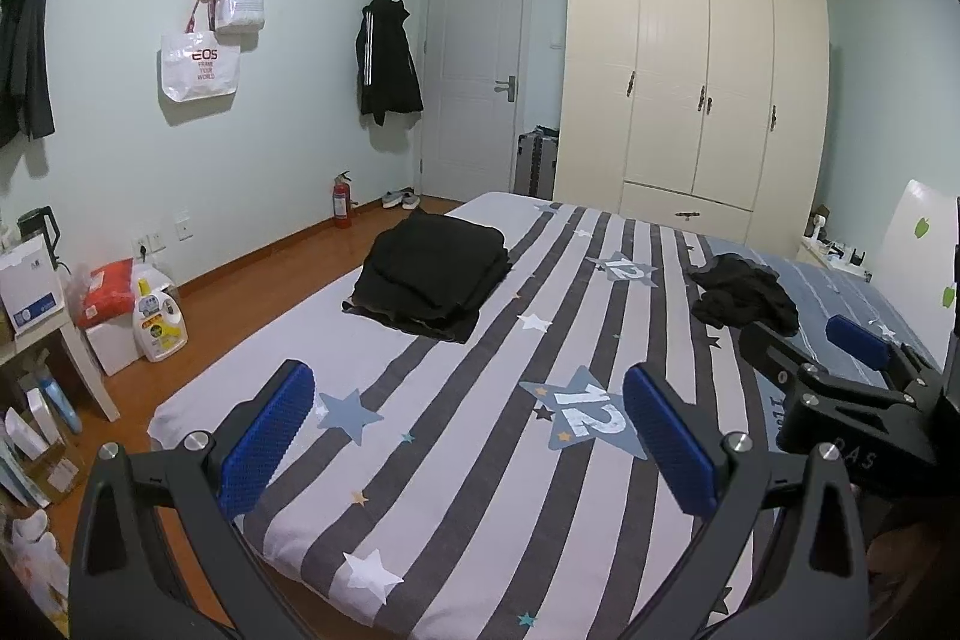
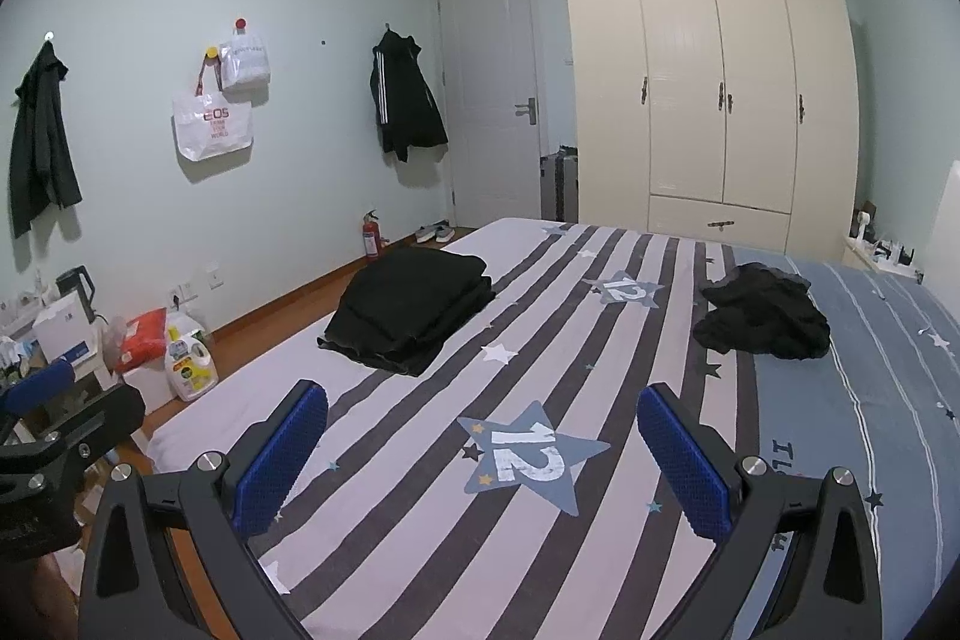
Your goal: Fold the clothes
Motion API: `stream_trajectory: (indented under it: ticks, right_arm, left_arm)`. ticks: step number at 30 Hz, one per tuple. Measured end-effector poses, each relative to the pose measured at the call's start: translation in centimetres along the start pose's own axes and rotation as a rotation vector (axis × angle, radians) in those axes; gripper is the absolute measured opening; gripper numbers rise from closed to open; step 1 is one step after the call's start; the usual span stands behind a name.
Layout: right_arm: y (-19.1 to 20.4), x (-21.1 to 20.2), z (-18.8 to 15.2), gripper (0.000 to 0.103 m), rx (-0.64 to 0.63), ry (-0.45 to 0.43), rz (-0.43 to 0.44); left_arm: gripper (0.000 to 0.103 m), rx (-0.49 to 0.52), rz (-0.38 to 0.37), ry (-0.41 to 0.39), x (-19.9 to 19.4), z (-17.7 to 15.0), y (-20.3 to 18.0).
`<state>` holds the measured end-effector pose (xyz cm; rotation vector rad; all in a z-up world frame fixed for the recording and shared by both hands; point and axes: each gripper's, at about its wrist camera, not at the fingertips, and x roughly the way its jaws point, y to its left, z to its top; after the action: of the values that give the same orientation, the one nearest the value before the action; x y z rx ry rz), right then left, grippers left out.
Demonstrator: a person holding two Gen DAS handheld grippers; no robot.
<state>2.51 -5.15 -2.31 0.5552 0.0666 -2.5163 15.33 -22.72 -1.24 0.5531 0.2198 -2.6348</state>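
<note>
- We hold our left gripper [image 1: 468, 436] and right gripper [image 2: 483, 460] wide apart, empty, above the bed [image 2: 420, 520].
- Folded stack [image 2: 411, 310] sits aside; crumpled garment [image 2: 762, 313] awaits folding, we judge.

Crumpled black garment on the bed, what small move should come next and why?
Probably reach the right hand-held gripper forward toward the crumpled black garment. It lies unfolded on the bed, the folded black stack sits apart, and both the right and the left hand-held gripper are open and empty.

Matt black cloth stack [image 1: 429, 274] on a smooth striped cotton-like sheet [image 1: 480, 490].
</note>
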Motion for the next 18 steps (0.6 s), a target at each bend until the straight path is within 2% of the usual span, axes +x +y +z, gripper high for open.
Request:
stream_trajectory:
  ticks: [18]
  right_arm:
    - [0.18, -0.14, 0.31, 0.102, -0.002, 0.007, 0.001]
  left_arm:
    - [0.102, 0.003, 0.005, -0.005, -0.07, 0.61, 0.19]
